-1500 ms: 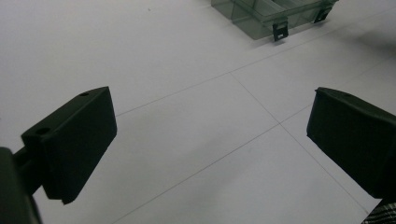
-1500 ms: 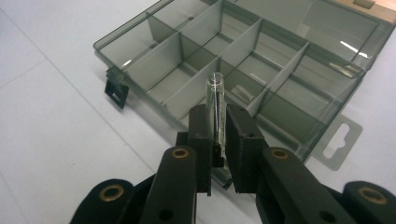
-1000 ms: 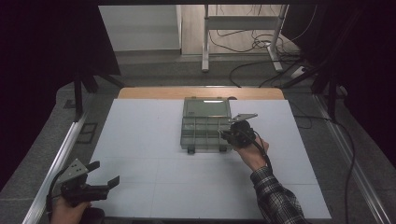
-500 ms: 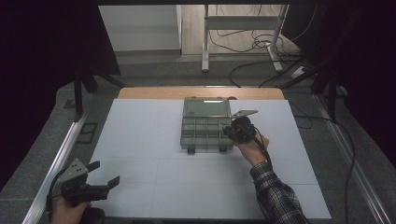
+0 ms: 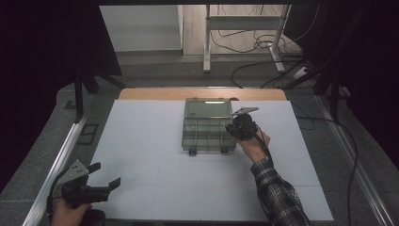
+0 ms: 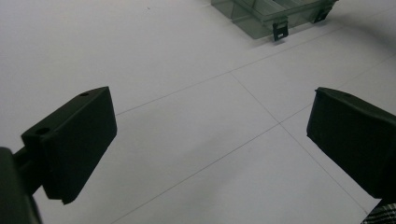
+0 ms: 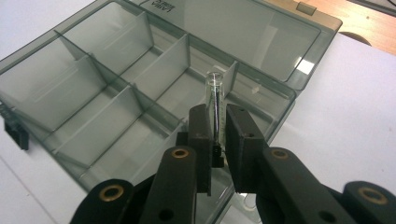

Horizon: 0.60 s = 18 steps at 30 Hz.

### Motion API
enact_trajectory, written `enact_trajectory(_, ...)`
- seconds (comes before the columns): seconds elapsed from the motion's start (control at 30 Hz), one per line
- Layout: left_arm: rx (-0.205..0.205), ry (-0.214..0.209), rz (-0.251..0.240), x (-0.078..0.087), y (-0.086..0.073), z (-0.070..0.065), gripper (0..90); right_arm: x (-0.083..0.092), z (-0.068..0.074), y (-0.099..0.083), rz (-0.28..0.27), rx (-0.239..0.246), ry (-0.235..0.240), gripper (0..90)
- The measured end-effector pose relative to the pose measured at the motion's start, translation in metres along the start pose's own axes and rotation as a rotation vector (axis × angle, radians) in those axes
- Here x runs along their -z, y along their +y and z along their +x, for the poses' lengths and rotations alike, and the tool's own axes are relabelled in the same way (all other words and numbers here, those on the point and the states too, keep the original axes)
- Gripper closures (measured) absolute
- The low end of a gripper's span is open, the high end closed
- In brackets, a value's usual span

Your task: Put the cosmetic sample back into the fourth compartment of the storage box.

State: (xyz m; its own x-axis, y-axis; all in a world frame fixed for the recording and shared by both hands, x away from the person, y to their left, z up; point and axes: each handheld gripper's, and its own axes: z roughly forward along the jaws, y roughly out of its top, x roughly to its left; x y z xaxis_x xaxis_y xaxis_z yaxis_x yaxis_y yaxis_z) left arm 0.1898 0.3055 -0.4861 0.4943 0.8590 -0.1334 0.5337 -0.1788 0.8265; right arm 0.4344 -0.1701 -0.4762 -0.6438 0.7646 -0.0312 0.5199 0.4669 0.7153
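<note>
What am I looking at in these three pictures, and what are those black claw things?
A person sits at a white table and holds a hand-operated gripper in each hand. One picture looks down from above; the other two come from small cameras riding on each gripper. The left gripper rests near the table's near edge, its jaws wide open with nothing between them. The right gripper is closed on a small clear glass tube, held above an open smoky plastic box with dividers forming compartments. The compartments look empty, apart from a small pale speck I cannot identify.

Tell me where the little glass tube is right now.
The glass tube is clamped upright in the right gripper, over the open compartment box.
</note>
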Motion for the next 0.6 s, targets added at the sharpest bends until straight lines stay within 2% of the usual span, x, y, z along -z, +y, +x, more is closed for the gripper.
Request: enact_trajectory(0.6,0.000,0.000,0.001,0.000,0.000,0.000,1.8,-0.014,-0.010,0.004,0.010,-0.012,-0.026,80.0)
